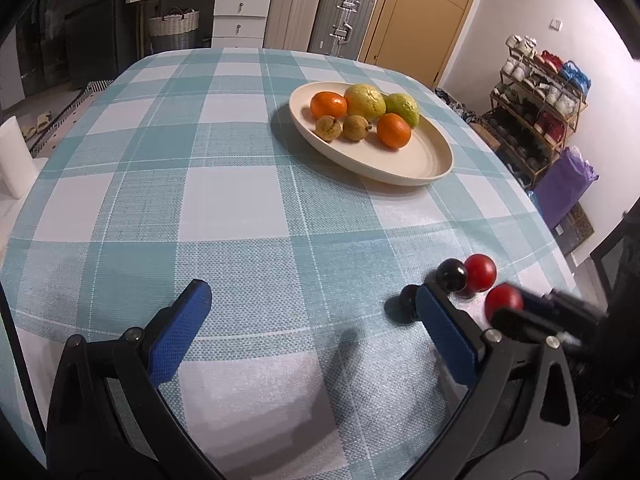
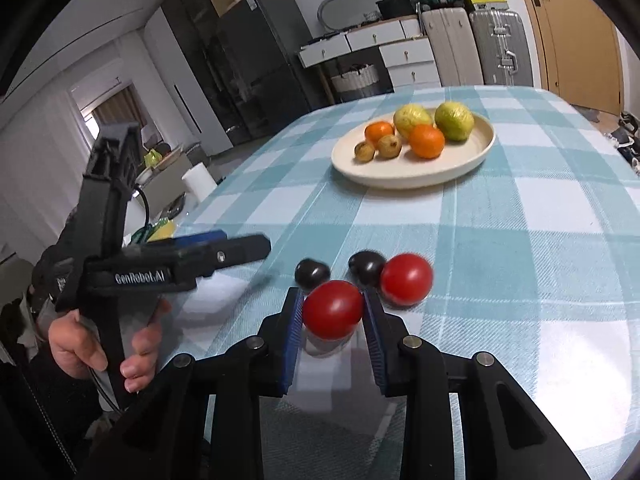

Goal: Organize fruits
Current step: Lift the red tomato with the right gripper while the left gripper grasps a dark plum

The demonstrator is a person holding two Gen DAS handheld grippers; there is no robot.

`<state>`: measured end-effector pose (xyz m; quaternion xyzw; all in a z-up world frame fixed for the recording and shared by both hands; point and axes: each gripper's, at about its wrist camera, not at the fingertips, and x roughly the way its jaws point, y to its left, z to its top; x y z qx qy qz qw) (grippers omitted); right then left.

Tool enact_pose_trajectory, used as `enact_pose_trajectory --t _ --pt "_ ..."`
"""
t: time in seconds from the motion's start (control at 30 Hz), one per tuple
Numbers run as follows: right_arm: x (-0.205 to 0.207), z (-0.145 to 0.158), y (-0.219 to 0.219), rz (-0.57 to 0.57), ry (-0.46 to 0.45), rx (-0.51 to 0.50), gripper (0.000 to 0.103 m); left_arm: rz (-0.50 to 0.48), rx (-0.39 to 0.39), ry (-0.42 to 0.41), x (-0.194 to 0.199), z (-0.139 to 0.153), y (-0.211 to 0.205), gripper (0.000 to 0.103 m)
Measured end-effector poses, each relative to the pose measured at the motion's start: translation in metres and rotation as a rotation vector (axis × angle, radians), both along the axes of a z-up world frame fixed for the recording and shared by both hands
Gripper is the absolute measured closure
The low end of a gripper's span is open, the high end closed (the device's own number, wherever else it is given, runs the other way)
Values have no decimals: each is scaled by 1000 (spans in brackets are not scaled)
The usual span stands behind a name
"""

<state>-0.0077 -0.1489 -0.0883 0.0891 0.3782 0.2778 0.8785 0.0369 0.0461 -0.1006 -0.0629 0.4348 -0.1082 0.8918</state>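
Observation:
A cream plate [image 1: 424,168] [image 2: 476,156] on the checked table holds two oranges [image 1: 394,130], two green-yellow fruits [image 1: 365,100] and two small brown fruits [image 1: 329,128]. Near the table's front lie a second red tomato [image 2: 406,279] [image 1: 482,272] and two dark plums [image 2: 312,274] [image 2: 366,266]. My right gripper [image 2: 332,312] is shut on a red tomato [image 2: 333,309], which also shows in the left wrist view [image 1: 503,300], just above the cloth. My left gripper [image 1: 316,320] is open and empty, left of the tomatoes; in the right wrist view [image 2: 240,246] it is seen side on.
The table's right edge [image 1: 552,240] runs close to the tomatoes. A shoe rack [image 1: 536,112] and a purple bag [image 1: 564,188] stand beyond it. Suitcases [image 1: 320,20] and drawers [image 1: 240,12] stand behind the table. A white paper roll [image 2: 198,180] stands off the left edge.

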Motion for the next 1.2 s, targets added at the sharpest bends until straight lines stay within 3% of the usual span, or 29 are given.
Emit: enact_pose_trajectory --t 0.53,0.77,1.07,1.2 --pt "-2 27 -29 -33 -111 -17 73 -86 31 55 5 -7 -41 1" --pt "-2 26 -40 -58 -116 -15 73 -61 68 52 9 -8 -47 6" --pt "-1 26 -46 -66 -113 -7 73 -133 52 70 8 -9 -57 44" --pt "4 23 -44 -42 -79 -5 73 -138 50 68 8 -7 -58 53"
